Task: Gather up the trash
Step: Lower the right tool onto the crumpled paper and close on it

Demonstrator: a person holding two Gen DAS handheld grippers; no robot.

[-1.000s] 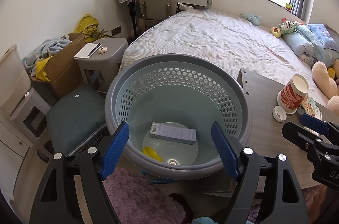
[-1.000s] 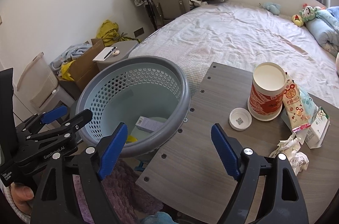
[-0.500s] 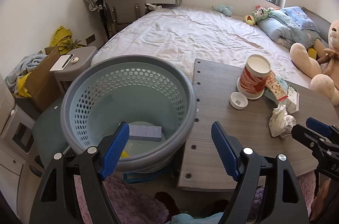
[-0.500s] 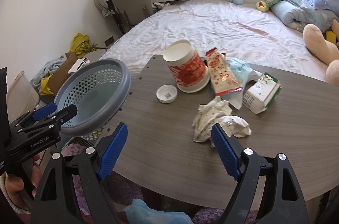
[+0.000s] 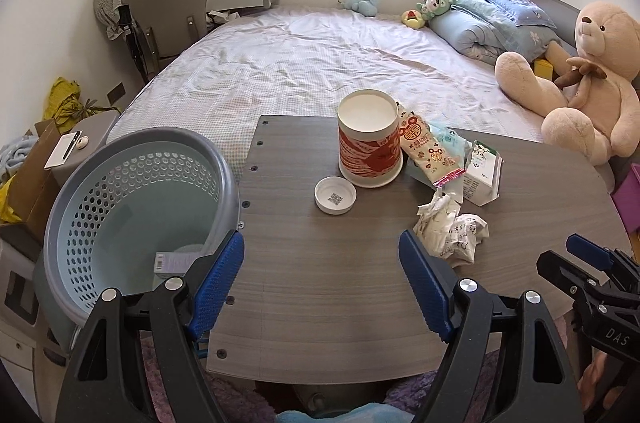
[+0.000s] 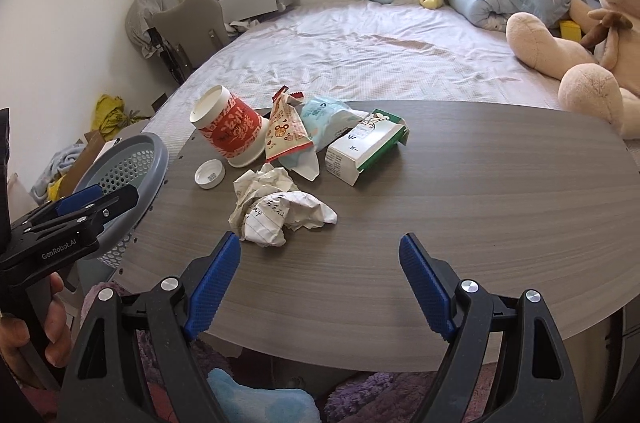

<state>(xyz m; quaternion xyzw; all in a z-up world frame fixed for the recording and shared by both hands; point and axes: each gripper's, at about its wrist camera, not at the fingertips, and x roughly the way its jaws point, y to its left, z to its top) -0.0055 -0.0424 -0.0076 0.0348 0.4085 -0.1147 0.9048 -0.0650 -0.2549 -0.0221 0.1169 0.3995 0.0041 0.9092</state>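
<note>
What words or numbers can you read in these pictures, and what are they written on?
"GenRobot.AI": on the left tool, seen from the right wrist.
"DAS": on the right tool, seen from the left wrist; the rest is cut off.
Red cup: large characters, unreadable here.
Snack packet, carton, white lid code: too small to read.
Crumpled paper: handwriting, not legible.

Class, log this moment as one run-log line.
left claw: open, empty | right claw: open, empty | crumpled paper: on table | basket: beside table
</note>
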